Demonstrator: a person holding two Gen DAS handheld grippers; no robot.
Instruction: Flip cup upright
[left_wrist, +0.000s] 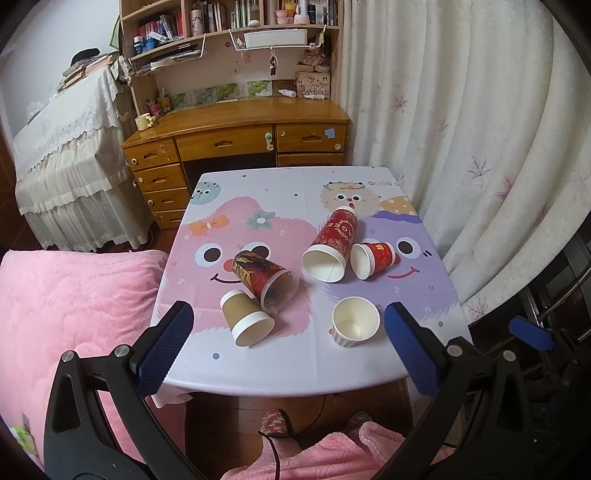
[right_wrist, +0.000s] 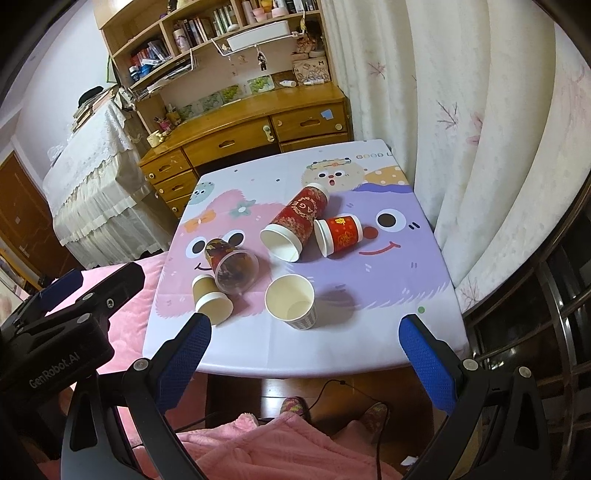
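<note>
Several cups sit on the cartoon-print table. A grey-striped white cup stands upright near the front. Lying on their sides are a tan cup, a clear cup with a dark red print, a tall red cup and a small red cup. My left gripper is open and empty above the table's front edge. My right gripper is open and empty, just in front of the upright cup.
A wooden desk with drawers and shelves stands behind the table. A white curtain hangs on the right. A pink blanket lies on the left. The person's slippered feet are under the table.
</note>
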